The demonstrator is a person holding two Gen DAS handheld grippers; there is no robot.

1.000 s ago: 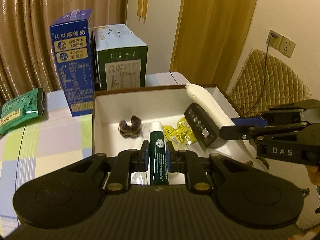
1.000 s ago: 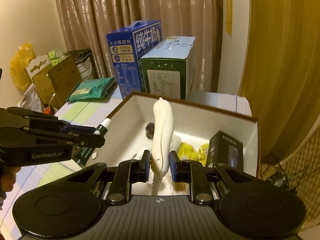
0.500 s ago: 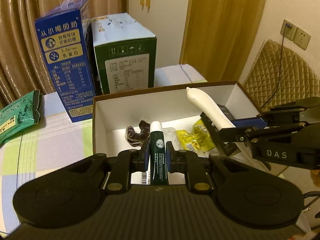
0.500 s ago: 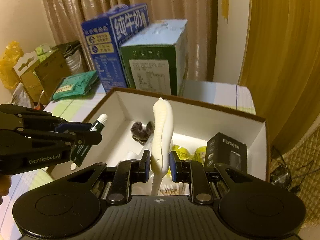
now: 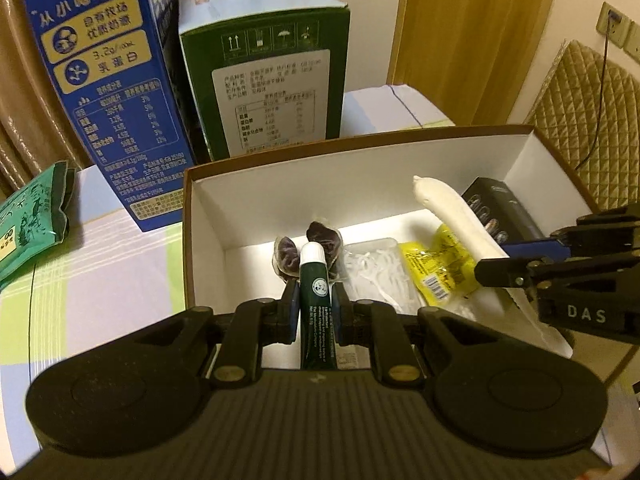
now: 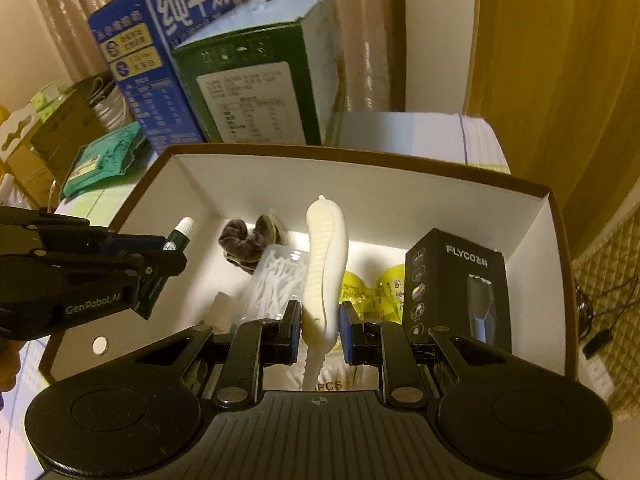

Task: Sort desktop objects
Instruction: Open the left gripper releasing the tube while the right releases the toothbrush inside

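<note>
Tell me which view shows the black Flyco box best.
The right wrist view: the black Flyco box stands in the storage box with its printed front fully facing the camera. The left wrist view catches only its upper part, behind the right hand-held gripper.
</note>
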